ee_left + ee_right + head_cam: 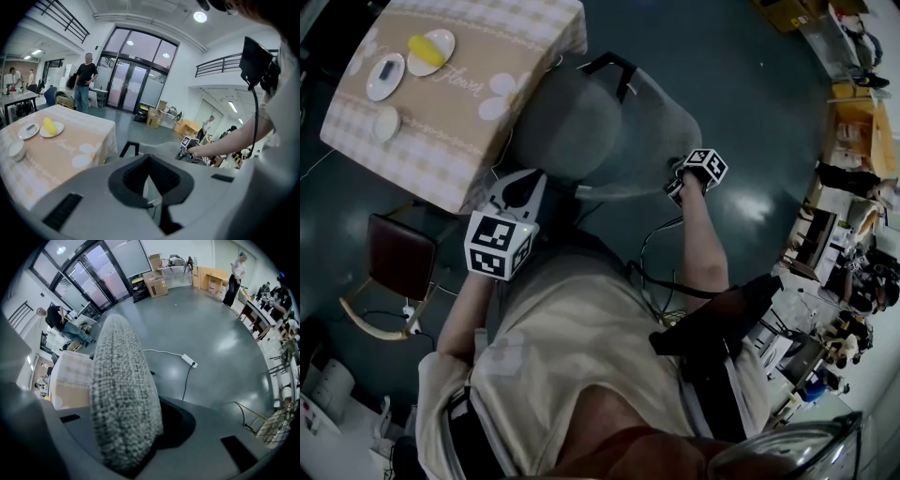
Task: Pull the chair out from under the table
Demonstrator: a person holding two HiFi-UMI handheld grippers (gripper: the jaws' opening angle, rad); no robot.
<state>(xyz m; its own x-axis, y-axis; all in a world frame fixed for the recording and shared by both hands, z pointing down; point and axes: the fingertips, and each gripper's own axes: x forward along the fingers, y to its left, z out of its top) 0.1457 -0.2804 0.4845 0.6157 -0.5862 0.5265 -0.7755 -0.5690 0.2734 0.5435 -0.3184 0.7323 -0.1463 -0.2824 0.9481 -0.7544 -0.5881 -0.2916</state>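
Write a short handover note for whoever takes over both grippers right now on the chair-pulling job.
Left gripper: shut, empty, beside the chair.
Right gripper: shut on the edge of the chair's backrest.
The chair stands close to the corner of the table; whether its seat is clear of it can't be told.
Done: grip taken.
Left: probably draw the chair away from the table, then release.
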